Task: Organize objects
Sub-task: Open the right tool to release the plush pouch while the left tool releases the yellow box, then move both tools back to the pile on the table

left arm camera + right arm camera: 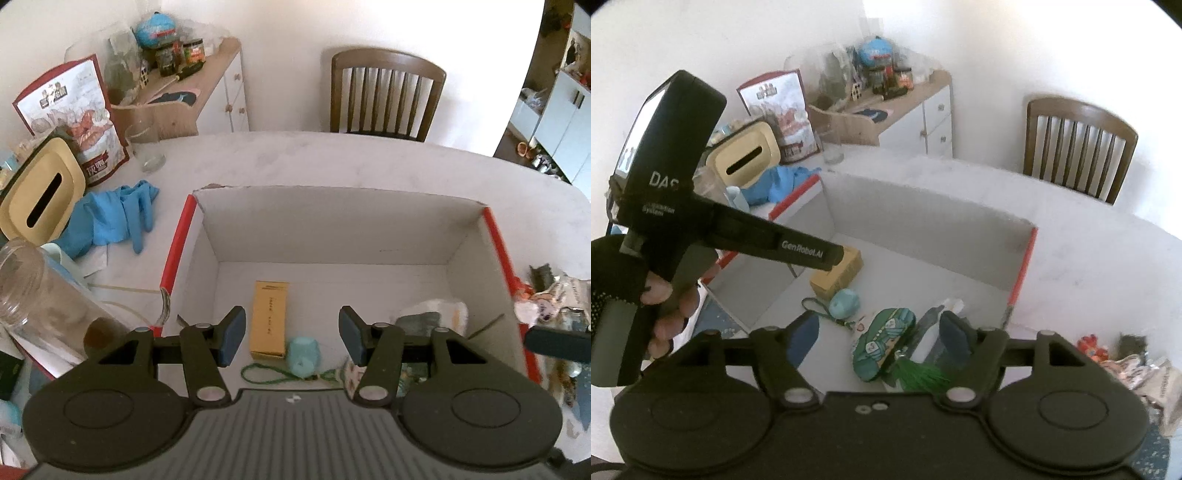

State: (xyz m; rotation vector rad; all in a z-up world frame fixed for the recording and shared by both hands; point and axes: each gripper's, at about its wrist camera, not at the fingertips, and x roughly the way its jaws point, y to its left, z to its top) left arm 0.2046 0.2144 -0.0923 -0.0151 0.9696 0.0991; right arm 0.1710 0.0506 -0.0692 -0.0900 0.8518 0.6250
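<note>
- My left gripper [291,334] hangs above the box with its jaws spread and nothing between them; the yellow carton [269,319] lies flat on the box floor straight below the gap.
- My right gripper [879,341] is spread too and pinches nothing; the green patterned case [884,341] with its green tassel [919,378] lies under it, and neither pad touches it.
- My left hand [670,302], in a dark fingerless glove, shows in the right view, wrapped round its gripper's handle.
- The white box [369,221] with red edges sits on the pale table [332,158], and it is where the things are gathering.
- Counted inside it: one yellow carton, one small teal pouch [303,356] on a green cord, one green case, and, I think, one white wrapped packet [439,314] at the right wall, though my own linkage hides half of it.
- I judge both drops done, so the step in hand is leaving the box.
- Next I need a fresh thing from outside: the blue gloves [118,218] (a heap I cannot count) at the left, or the crinkled packets [1137,365] at the right.
- That calls for lifting clear of the box wall before I swing sideways.
</note>
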